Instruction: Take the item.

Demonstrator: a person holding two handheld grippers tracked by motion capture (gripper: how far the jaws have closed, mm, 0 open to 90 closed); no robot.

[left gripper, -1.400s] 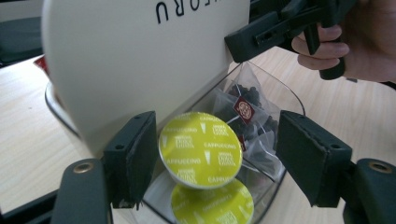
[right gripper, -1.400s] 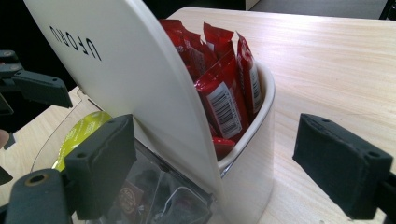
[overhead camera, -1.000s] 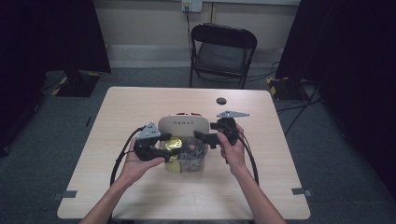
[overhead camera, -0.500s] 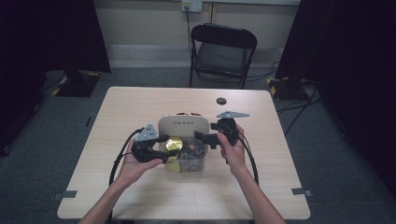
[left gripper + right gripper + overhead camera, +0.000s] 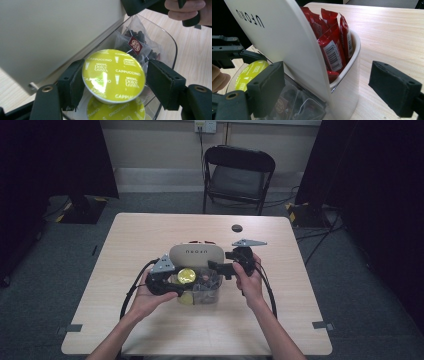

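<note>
left gripper view: left tool (image 5: 113,82) grips cappuccino capsule (image 5: 113,75).

Quick count of what you've got on the table

You've got two yellow cappuccino capsules (image 5: 113,75), one clear tub (image 5: 163,37), one white container (image 5: 348,75) with its one lid (image 5: 196,254), at least three red sachets (image 5: 332,53), one tea bag (image 5: 135,43), plus one black disc (image 5: 236,227).

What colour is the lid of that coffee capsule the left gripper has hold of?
Yellow-green with white lettering: the coffee capsule shows best in the left gripper view, between the left gripper jaws.
</note>
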